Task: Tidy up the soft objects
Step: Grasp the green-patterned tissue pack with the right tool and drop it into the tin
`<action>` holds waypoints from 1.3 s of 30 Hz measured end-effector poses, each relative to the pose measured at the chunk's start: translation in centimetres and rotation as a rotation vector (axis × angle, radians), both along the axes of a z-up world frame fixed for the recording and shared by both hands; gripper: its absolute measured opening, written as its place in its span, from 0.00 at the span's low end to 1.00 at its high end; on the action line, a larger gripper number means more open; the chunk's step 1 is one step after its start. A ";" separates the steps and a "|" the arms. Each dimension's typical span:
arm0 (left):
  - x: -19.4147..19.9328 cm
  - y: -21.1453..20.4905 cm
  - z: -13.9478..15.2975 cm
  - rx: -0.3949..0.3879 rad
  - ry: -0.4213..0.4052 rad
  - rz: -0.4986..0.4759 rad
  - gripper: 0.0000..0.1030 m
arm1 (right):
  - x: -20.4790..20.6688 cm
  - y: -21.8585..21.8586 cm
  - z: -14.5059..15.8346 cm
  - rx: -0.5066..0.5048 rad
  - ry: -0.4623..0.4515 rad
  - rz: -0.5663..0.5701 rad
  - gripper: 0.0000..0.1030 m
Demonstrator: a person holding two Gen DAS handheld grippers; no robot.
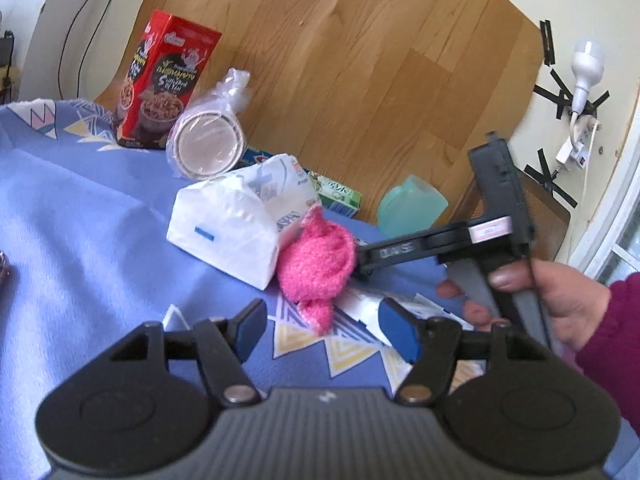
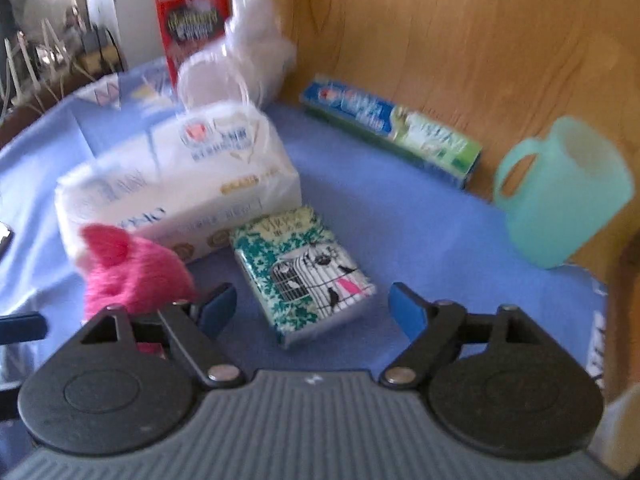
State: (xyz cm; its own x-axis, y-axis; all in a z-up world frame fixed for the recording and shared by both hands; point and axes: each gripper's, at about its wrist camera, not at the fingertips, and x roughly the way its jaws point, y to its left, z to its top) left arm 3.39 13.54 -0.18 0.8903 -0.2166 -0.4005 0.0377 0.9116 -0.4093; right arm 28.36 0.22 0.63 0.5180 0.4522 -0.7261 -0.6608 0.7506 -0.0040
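Item 1 — pink fuzzy sock (image 1: 316, 264): it lies bunched on the blue-clothed desk (image 1: 80, 216), touching the near corner of the large white tissue pack (image 1: 236, 220). I count both as soft goods for sorting, along with the small green-patterned tissue packet (image 2: 304, 276) just beside the large pack.

Item 2 — left gripper (image 1: 324, 330): jaws spread, nothing between them, aimed at the sock from just short of it.

Item 3 — right gripper (image 2: 312, 308): jaws spread and empty, the small packet lying ahead of them; in the left wrist view its fingers reach the sock's far side. Whether a fingertip touches the fluff I cannot tell.

Item 4 — hard goods behind: red cereal box (image 1: 164, 80), bagged stack of paper bowls (image 1: 208, 140), toothpaste carton (image 2: 392, 128), green plastic mug (image 2: 564, 192).

Risks, as I judge them: both tools converge on one sock, so they could clash. The right view is blurred, so a fast close may pinch cloth instead. A shallow bite may take only fluff, letting the sock slip free, and a push could shove the tissue pack into the bowls.
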 end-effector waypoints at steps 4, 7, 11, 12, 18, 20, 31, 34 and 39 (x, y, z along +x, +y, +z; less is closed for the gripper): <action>0.0 0.0 0.0 0.000 -0.003 -0.003 0.61 | -0.7 -0.4 0.4 0.025 -0.012 -0.057 0.56; -0.1 0.2 0.0 -0.008 -0.005 0.004 0.61 | -1.5 -2.4 1.5 0.045 -0.046 -0.142 0.55; 0.0 0.4 0.0 -0.019 0.000 0.001 0.61 | -6.1 -7.8 4.5 0.187 -0.103 -0.219 0.55; 0.1 0.4 0.0 -0.021 0.004 -0.002 0.61 | -8.1 -9.2 5.1 0.206 -0.123 -0.239 0.55; 0.1 0.7 -0.1 -0.056 0.006 -0.043 0.59 | -20.2 -14.5 4.3 0.251 -0.172 -0.243 0.56; -0.3 0.5 0.2 -0.061 0.008 -0.062 0.59 | -23.4 -15.2 2.5 0.259 -0.146 -0.240 0.56; -4.3 -5.2 1.8 0.001 0.104 -0.318 0.68 | -26.9 -13.2 -1.6 0.184 -0.181 -0.142 0.82; -4.3 -6.1 1.8 -0.011 0.120 -0.367 0.65 | -27.5 -14.2 -1.7 0.214 -0.177 -0.153 0.81; -2.6 -8.5 0.8 -0.032 0.206 -0.446 0.43 | -28.3 -14.1 -1.9 0.225 -0.168 -0.149 0.65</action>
